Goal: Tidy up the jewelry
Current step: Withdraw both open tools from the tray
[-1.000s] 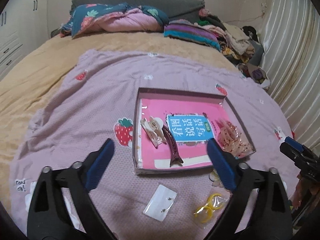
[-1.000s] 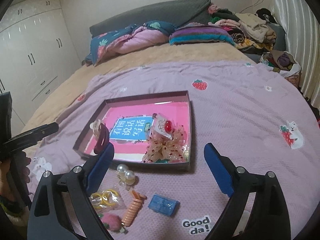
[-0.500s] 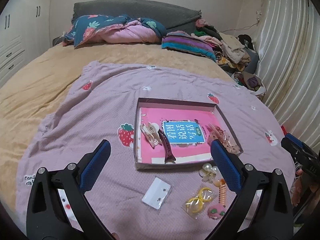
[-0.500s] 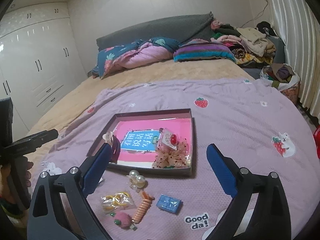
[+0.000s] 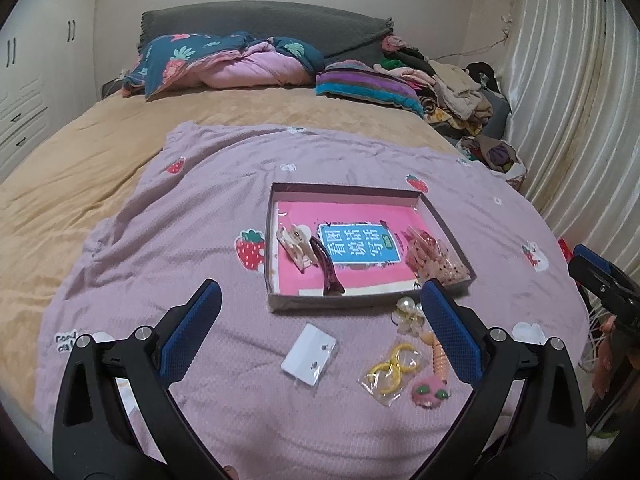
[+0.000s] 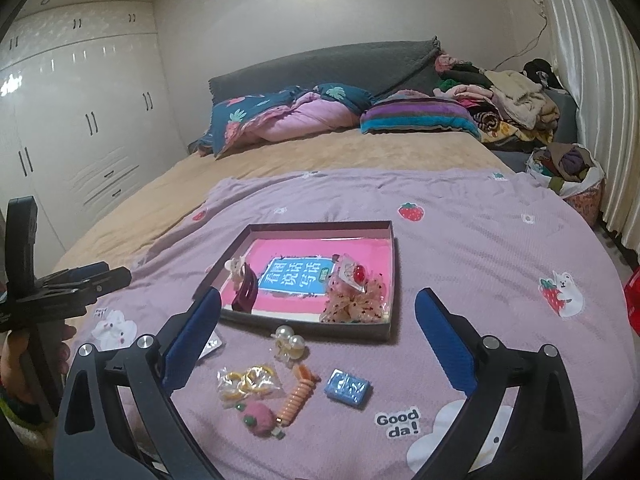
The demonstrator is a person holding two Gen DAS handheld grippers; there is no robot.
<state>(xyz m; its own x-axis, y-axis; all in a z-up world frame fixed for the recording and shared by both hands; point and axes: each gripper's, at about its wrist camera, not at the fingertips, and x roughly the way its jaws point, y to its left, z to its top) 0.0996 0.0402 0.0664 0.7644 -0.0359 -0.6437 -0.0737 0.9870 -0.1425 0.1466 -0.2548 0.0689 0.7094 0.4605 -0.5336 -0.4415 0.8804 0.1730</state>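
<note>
Left wrist view, my left gripper spread wide holding nothing, tray centre frame with clips inside, earring card and yellow rings lower centre on blanket, my right gripper wide too, empty.

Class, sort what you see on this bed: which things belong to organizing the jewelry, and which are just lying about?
Job: tray, pearl clip, yellow rings, coil tie, strawberry clip, earring card, blue box.

Lying about: quilt, striped pillow, clothes pile, wardrobe.
</note>
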